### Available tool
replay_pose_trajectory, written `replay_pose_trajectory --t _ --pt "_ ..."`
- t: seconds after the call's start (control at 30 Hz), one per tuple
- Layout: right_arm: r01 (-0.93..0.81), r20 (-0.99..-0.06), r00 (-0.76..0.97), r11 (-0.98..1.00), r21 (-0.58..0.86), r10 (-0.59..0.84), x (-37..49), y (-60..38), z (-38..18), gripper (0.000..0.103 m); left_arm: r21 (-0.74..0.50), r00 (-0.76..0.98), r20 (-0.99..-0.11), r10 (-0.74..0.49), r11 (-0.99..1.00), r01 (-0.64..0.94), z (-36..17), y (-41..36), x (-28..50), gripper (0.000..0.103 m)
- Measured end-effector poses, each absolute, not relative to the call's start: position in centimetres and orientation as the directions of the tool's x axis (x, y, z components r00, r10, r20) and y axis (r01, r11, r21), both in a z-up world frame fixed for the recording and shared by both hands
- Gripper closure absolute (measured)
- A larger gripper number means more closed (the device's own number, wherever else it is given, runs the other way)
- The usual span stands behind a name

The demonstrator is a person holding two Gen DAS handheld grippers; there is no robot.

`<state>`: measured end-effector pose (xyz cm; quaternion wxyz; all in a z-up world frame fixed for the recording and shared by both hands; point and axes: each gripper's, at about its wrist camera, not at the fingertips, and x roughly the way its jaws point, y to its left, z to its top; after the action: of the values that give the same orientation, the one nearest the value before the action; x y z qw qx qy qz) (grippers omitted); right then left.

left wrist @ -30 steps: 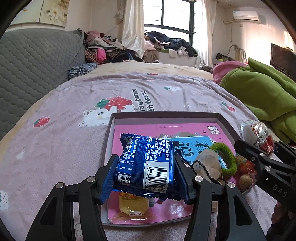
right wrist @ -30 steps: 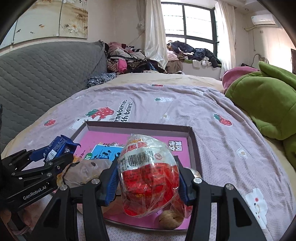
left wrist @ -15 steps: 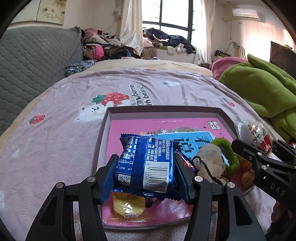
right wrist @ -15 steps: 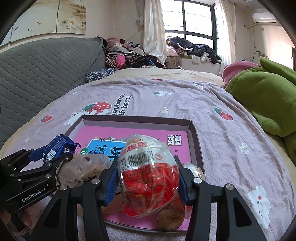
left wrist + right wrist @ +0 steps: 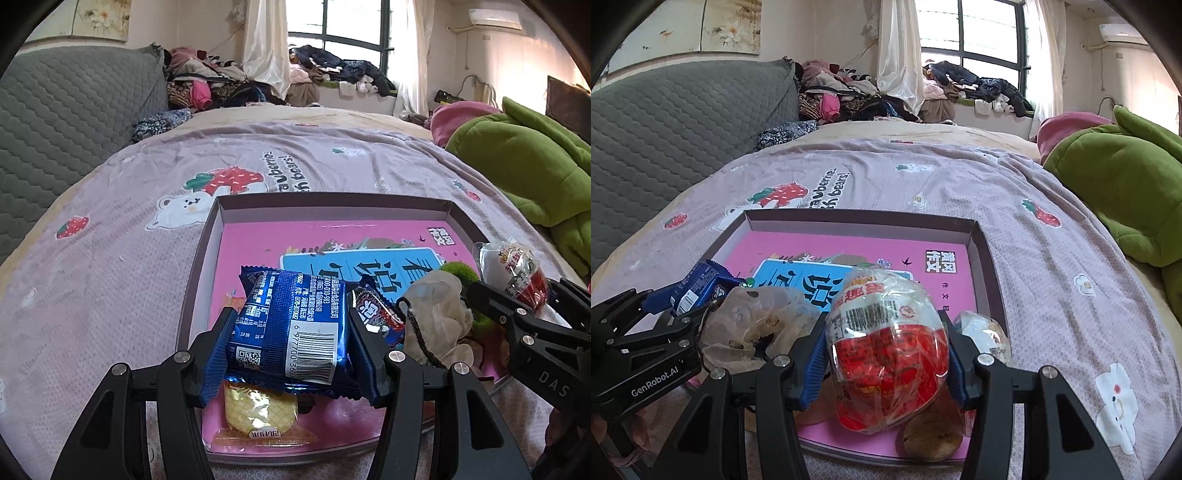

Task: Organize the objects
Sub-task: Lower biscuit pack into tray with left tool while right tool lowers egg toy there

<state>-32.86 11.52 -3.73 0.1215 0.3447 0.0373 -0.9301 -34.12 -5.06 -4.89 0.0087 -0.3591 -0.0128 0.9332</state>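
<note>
While both loads are sinking closer to the tray, the left hand-held gripper is clamping the blue packet and the right hand-held gripper the red-and-white egg pack; release seems near.

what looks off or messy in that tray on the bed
The shallow tray is cluttered only along its near edge: a crumpled clear bag, a green ring and a walnut lie jumbled together, while the far half lies bare. Nothing looks spilled or damaged.

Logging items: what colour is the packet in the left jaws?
Shiny blue packet with a white barcode label; clearest in the left wrist view.
</note>
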Motion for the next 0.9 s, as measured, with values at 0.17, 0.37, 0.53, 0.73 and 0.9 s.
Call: replay_pose_trajectory --t 0.17,0.37,0.53,0.73,0.9 --pt "0.253 -0.654 -0.731 -0.967 0.009 -0.197 -33.03 11.46 -3.91 0.049 -0.029 -0.74 -0.672 0.026 -1.0 -0.009 -5.0 -4.98 -34.27 0.043" --pt "0.253 -0.658 -0.73 -0.967 -0.007 -0.186 -33.04 11.2 -4.0 0.049 -0.001 -0.738 -0.675 0.008 -1.0 -0.009 -5.14 -4.69 -34.4 0.042" --pt "0.253 -0.66 -0.729 -0.967 -0.014 -0.181 -33.0 11.12 -4.01 0.049 0.013 -0.738 -0.675 -0.005 -1.0 -0.005 -5.2 -4.55 -34.3 0.041" --pt "0.249 -0.664 -0.72 -0.968 0.023 -0.201 -33.07 11.52 -3.77 0.049 0.018 -0.737 -0.675 -0.016 -1.0 0.005 -5.08 -4.74 -34.26 0.037" --pt "0.25 -0.666 -0.72 -0.968 0.014 -0.196 -33.05 11.35 -3.77 0.049 -0.001 -0.735 -0.678 -0.003 -1.0 0.005 -4.95 -4.92 -34.25 0.034"
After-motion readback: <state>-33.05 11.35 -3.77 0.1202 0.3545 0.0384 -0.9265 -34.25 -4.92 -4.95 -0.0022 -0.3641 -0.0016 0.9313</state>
